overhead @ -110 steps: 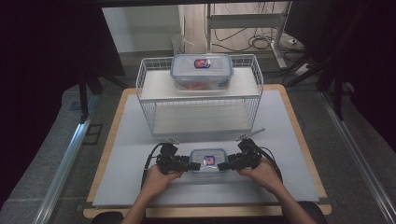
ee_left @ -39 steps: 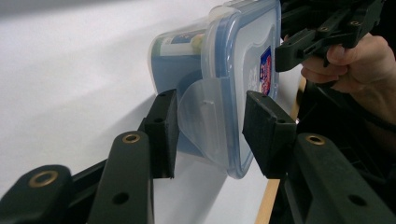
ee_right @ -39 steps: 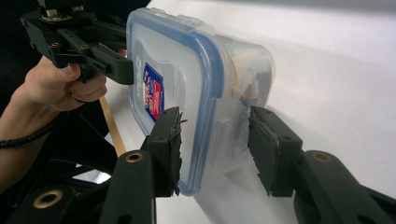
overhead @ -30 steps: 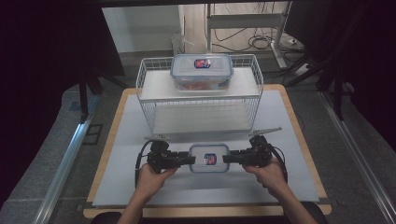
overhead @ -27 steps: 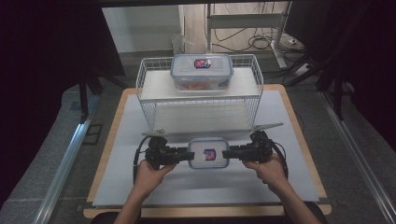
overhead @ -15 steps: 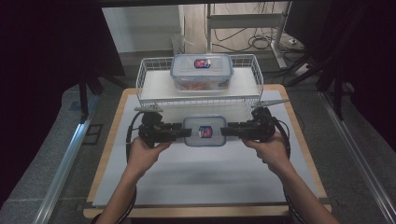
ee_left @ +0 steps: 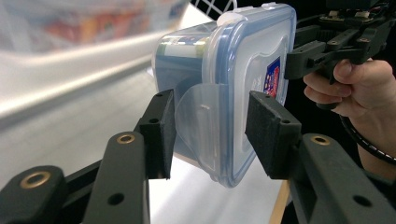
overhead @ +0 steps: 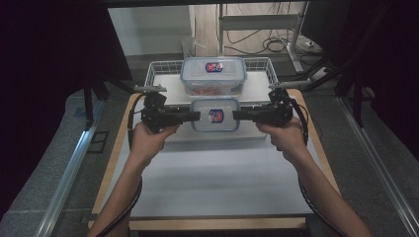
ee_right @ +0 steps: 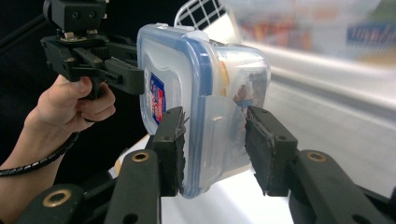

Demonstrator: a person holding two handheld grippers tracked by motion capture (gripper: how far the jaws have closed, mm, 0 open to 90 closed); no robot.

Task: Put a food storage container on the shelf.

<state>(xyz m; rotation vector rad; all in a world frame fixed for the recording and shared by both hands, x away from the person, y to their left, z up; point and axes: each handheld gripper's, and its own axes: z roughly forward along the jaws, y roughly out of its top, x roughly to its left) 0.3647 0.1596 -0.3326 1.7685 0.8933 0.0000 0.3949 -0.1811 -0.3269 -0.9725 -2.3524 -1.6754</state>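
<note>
- A small lidded container point(overhead: 215, 115) is held in the air above the white surface point(overhead: 212, 182), just before the wire basket point(overhead: 158, 69).
- Its left end is clamped by the left tool point(overhead: 195, 116).
- Its right end is clamped by the right tool point(overhead: 237, 115).
- A larger container point(overhead: 213, 75) is seen on the basket.

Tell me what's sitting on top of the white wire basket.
A larger lidded container sits on the wire basket. The held container hides the basket's front; its inside isn't visible.

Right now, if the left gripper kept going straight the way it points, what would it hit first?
The small clear plastic box with a blue-rimmed lid, already between the left gripper's jaws; beyond it, probably the right gripper.
</note>
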